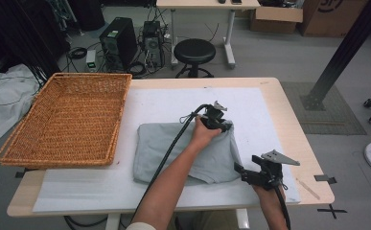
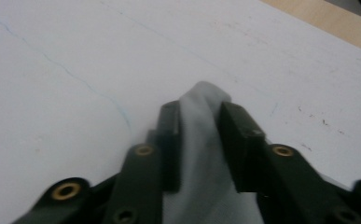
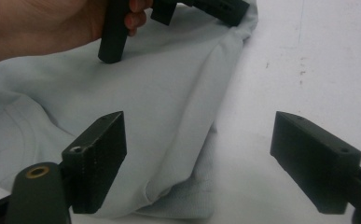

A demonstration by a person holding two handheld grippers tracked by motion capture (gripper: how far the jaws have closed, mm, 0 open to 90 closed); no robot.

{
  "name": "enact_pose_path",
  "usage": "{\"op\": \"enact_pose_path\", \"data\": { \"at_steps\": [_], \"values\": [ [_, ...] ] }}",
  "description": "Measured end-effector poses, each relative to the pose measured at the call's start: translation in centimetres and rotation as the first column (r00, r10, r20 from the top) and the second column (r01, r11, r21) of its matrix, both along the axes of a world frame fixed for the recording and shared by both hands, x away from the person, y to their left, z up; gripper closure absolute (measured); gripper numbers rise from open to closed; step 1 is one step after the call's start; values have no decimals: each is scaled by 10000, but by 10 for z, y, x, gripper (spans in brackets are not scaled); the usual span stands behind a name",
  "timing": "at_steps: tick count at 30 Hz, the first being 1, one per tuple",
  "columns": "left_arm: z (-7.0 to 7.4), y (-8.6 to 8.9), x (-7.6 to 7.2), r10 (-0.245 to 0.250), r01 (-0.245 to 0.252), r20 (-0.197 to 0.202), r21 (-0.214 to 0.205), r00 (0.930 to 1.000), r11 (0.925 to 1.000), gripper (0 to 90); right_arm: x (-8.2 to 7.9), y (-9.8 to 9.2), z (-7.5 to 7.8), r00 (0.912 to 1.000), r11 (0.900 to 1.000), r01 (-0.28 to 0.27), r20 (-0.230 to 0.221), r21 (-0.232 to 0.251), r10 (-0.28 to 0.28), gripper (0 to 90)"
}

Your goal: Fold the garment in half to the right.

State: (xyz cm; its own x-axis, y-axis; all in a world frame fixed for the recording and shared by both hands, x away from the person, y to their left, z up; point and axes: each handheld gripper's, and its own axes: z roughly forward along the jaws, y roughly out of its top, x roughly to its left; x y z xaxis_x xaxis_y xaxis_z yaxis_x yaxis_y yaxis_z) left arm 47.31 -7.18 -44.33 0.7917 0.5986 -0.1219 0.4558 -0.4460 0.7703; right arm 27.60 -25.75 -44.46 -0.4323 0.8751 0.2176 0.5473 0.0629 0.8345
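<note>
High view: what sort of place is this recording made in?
Probably a lab or workshop: desktop computer towers with loose cables on the floor, cardboard boxes behind, and a black stool by the work table.

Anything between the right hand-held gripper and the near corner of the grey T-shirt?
Nothing visible. The right hand-held gripper is open, with the grey T-shirt corner lying just ahead between its jaws on the white mat. The left hand-held gripper pinches the far corner.

A fold of the shirt [image 2: 199,140] sits between the left gripper [image 2: 199,140] jaws. The shirt's edge lies between the right gripper [image 3: 199,163] jaws, nearer the left one.
</note>
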Motion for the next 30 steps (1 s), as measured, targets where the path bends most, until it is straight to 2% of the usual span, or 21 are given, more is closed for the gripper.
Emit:
{"op": "enact_pose_path", "data": {
  "at_steps": [3,5,8,9,12,13,14,16,18,23,30],
  "values": [
    [1,3,0,-36,35,-106,-74,9999,10000,796,2,2,-3,9998,9998,180,-125,-52,-180,253],
    [1,4,1,-72,69,-192,-148,9998,9999,803,3,4,-4,9990,9994,357,-273,43,-356,324],
    [1,6,2,-98,92,-273,-229,9996,9997,804,7,8,-8,9965,9993,382,-749,45,-377,429],
    [1,6,2,-81,73,-295,-277,9995,9996,804,8,9,-9,9953,9992,382,-890,-114,-391,472],
    [1,7,3,-128,116,-358,-338,9993,9994,805,10,12,-10,9922,9998,151,-1237,-146,-168,683],
    [1,7,3,-147,133,-384,-363,9992,9993,810,10,12,-9,9911,9995,228,-1303,-237,-257,787],
    [2,8,3,-146,130,-402,-389,9991,9992,813,11,12,-9,9895,9996,118,-1435,-239,-151,826],
    [2,9,3,-154,136,-407,-436,9991,9990,821,12,13,-7,9874,9997,111,-1575,-202,-141,846],
    [4,10,2,-174,156,-358,-483,9992,9987,824,10,16,-5,9915,9994,-24,-1298,-332,-19,850],
    [9,18,1,-131,105,-304,-845,9995,9964,826,4,20,2,9975,9995,-117,-697,-286,97,851],
    [26,34,-1,-90,66,-163,-1419,9998,9899,824,1,30,20,9989,9989,-467,-48,98,467,851]
  ]
}}
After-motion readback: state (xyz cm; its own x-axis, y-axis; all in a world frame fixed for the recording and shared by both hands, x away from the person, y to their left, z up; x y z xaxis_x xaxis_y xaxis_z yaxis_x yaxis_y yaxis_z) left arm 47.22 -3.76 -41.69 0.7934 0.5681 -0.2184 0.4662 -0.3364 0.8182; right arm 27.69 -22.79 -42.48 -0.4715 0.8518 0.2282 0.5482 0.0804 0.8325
